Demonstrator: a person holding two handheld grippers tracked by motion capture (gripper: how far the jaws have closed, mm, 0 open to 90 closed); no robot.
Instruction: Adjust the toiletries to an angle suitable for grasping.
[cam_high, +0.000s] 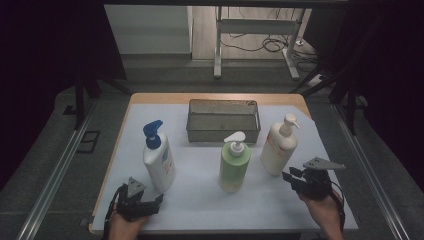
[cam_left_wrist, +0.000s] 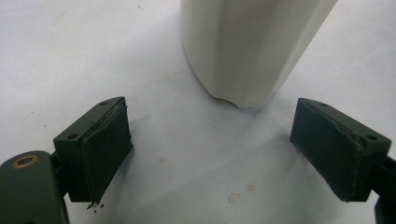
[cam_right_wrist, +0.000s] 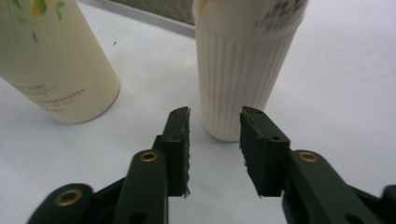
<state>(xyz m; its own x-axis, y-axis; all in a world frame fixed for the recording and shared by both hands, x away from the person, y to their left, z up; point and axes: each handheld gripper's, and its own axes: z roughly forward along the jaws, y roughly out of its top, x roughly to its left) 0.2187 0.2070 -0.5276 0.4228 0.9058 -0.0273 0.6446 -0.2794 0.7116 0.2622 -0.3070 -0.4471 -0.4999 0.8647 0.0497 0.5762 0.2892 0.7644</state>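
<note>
Approach step: right gripper (cam_right_wrist: 215, 140), jaws parted and holding nothing, faces the ribbed cream bottle (cam_right_wrist: 243, 70); left gripper (cam_left_wrist: 224, 149) stands spread near the white bottle (cam_left_wrist: 247, 46). Next move likely requires wider opening to straddle the body.

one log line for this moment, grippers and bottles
left gripper: open, facing blue-pump bottle | right gripper: part open, empty, before cream bottle | green bottle: upright | tray: empty

Cream ribbed pump bottle (cam_high: 278, 148) upright, table's right; blue-capped white bottle (cam_high: 158, 159) upright, left.
</note>
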